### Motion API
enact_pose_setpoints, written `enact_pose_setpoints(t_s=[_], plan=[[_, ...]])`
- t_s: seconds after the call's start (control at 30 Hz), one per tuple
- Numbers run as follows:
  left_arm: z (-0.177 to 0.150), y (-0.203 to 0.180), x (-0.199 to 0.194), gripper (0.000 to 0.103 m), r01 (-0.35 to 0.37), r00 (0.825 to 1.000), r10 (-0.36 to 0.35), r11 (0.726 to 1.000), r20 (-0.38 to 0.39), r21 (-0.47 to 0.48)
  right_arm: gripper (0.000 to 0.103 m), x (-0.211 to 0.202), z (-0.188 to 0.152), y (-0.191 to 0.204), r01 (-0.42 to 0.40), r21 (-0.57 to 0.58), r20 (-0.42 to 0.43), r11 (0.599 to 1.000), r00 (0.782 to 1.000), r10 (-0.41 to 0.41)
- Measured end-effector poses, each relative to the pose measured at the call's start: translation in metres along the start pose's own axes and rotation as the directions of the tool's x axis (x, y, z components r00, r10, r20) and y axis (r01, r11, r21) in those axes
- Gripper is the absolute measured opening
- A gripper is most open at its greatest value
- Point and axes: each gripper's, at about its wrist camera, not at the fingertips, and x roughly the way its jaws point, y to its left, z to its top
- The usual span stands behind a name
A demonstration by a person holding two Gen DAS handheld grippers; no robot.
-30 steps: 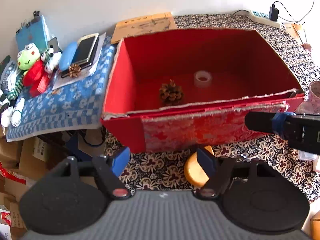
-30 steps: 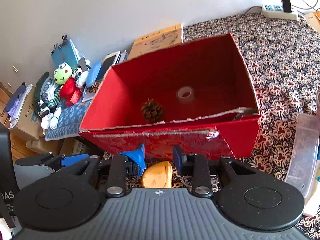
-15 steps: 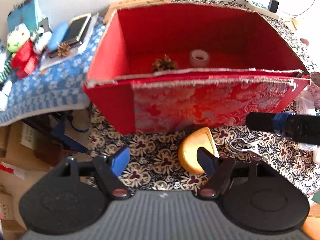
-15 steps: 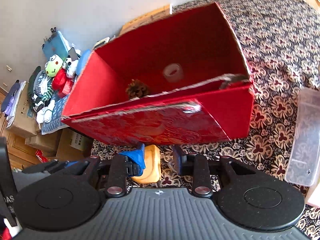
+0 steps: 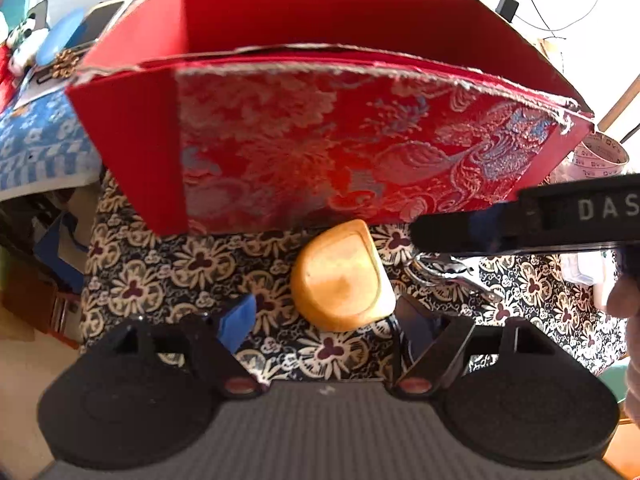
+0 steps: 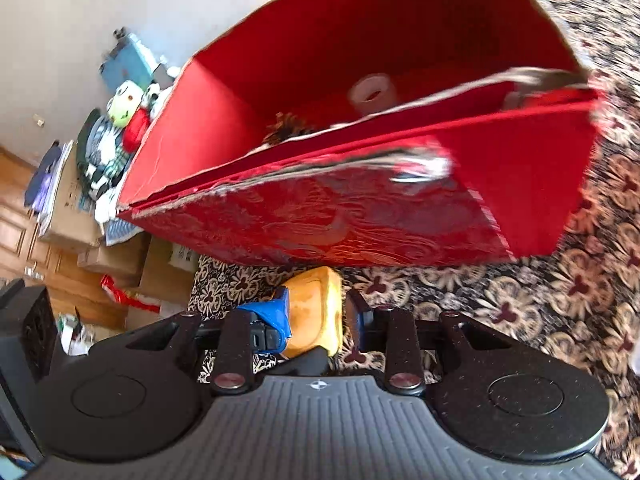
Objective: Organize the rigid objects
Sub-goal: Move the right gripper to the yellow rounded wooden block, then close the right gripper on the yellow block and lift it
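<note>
A yellow-orange rounded block (image 5: 342,276) lies on the patterned cloth just in front of the red box (image 5: 320,148). My left gripper (image 5: 324,324) is open, low over the cloth, with the block between and just ahead of its fingers. My right gripper (image 6: 316,316) is open with its fingers on either side of the same block (image 6: 316,312); I cannot tell whether they touch it. It shows as a black bar (image 5: 520,216) in the left wrist view. The red box (image 6: 360,168) holds a pine cone (image 6: 286,130) and a tape roll (image 6: 374,94).
A metal clip or keyring (image 5: 448,272) lies right of the block. A pink tape roll (image 5: 600,156) stands at the box's right corner. A blue cloth with phones and plush toys (image 6: 124,112) lies to the left, over cardboard boxes (image 6: 68,216). A power cable (image 5: 516,4) is behind.
Both grippers have dropped lower and moved in toward the yellow block. The box front now fills both views. The right gripper's fingers have come around the block.
</note>
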Motion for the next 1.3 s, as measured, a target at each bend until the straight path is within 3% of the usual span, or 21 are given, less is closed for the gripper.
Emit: enact_pose_setpoints(t_s=[0.33,0.47,0.67,0.97,1.3], plan=[[0.000,-0.005,0.024,0.080,0.040,0.999,-0.040,0.999,-0.015,-0.031,0.015,0.033,0.001,0.006,0.009,-0.130,-0.087,0.991,0.996,-0.021],[0.001,-0.017,0.032,0.078,0.020,1.000,-0.020,1.000,-0.006,-0.007,0.018,0.035,0.004,0.003,-0.019,-0.125,-0.091,0.992,0.996,0.008],[0.005,-0.032,0.040,0.063,-0.008,1.000,0.007,0.999,0.016,0.032,0.018,0.036,0.004,-0.002,-0.047,-0.103,-0.093,0.994,0.995,0.038],[0.009,-0.034,0.040,0.062,-0.006,1.000,0.005,0.999,0.020,0.040,0.017,0.035,0.005,-0.002,-0.065,-0.076,-0.094,0.995,0.994,0.058],[0.007,-0.028,-0.012,0.062,-0.018,0.995,0.012,0.998,0.100,0.066,0.017,-0.003,0.005,0.019,-0.145,-0.109,-0.022,0.983,0.989,0.143]])
